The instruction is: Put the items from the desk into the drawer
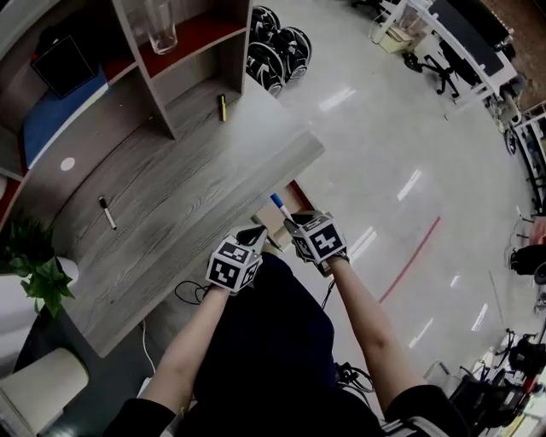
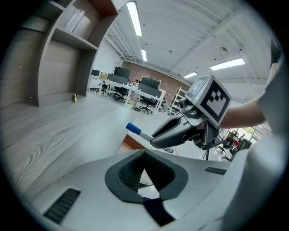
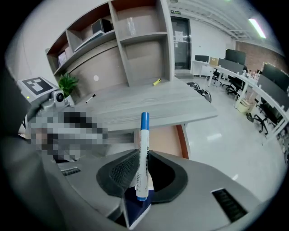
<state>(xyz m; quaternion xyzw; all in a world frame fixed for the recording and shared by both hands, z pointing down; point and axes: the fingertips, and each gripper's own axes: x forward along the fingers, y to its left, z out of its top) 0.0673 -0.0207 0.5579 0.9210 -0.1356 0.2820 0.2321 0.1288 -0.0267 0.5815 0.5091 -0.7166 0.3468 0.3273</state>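
My right gripper (image 3: 142, 155) is shut on a white marker with a blue cap (image 3: 143, 149), which stands up between the pads with its cap pointing away. In the head view the same marker (image 1: 280, 205) sticks out of the right gripper (image 1: 290, 224) just past the desk's front edge, over the open drawer (image 1: 298, 195). The left gripper (image 1: 254, 232) sits close beside it on the left; its fingertips (image 2: 144, 155) meet with nothing between them. A black marker (image 1: 107, 212) and a yellow marker (image 1: 223, 107) lie on the wooden desk (image 1: 171, 196).
Shelving (image 1: 158, 77) rises at the back of the desk, with a glass (image 1: 160, 26) on one shelf. A potted plant (image 1: 34, 260) stands at the desk's left end. Helmets (image 1: 275, 47) lie on the floor beyond the desk. A cable (image 1: 189, 294) hangs below the desk's front edge.
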